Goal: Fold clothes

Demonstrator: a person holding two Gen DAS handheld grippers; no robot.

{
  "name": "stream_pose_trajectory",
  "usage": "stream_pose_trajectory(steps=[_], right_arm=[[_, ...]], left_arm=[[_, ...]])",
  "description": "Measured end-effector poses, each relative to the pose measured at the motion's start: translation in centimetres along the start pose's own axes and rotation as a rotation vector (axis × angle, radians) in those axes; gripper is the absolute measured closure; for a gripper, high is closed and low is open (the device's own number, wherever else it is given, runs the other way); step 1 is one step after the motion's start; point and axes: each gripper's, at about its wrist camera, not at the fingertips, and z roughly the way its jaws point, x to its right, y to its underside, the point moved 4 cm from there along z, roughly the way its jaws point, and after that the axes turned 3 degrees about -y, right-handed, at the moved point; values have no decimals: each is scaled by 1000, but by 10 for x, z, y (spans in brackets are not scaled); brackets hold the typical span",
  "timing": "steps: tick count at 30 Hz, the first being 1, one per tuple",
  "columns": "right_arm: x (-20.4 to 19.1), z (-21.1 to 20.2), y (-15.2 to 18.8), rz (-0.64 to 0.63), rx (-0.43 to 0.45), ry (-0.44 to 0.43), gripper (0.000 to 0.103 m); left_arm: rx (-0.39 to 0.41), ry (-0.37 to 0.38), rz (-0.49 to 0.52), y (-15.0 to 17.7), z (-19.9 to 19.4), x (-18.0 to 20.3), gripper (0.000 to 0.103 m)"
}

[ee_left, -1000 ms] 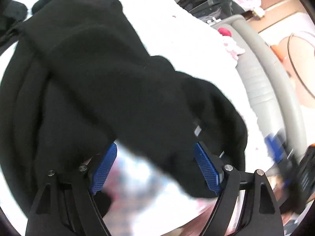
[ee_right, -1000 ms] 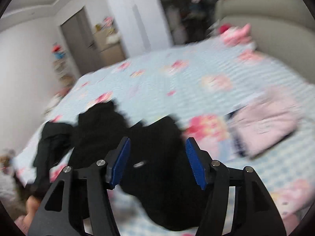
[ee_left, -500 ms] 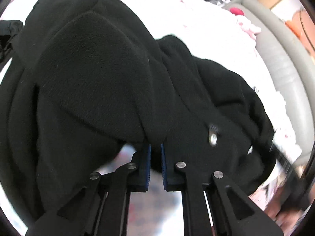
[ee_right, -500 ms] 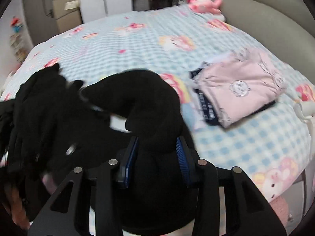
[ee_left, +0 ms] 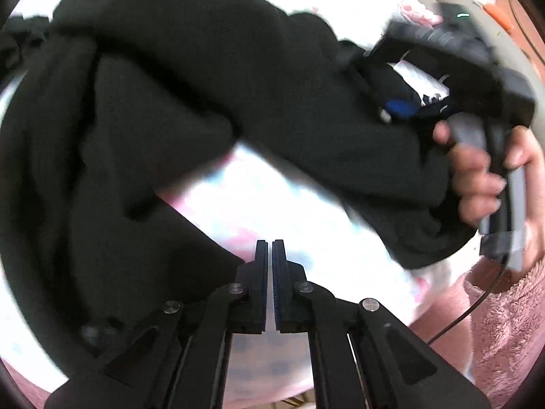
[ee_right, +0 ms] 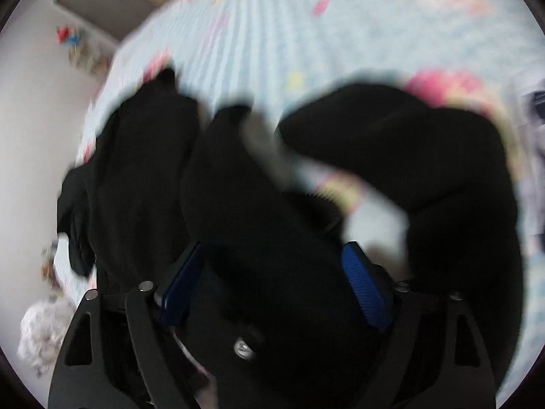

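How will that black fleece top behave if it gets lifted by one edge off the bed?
Probably floppy: the black fleece top already drapes in soft folds and sags across the bed. It looks thick and bulky, so likely a bit heavy and prone to bunching. Its fuzzy surface should grip rather than slip between the right gripper pads.

The black garment (ee_left: 177,78) looks like matt, fuzzy fleece. The bedsheet (ee_right: 340,27) is soft printed cloth. The left hand-held gripper (ee_left: 269,259) is matt black plastic with ribbed blue pads (ee_right: 362,293) and shiny metal screws.
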Motion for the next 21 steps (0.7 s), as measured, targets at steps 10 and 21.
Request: stream_pose_trajectory(steps=[10, 21], right_arm=[[-40, -41, 73, -195, 203, -27, 78], [-49, -78, 125, -242, 228, -146, 78]], left_arm=[[122, 12, 2, -66, -3, 25, 58], [-13, -186, 261, -189, 110, 112, 48]])
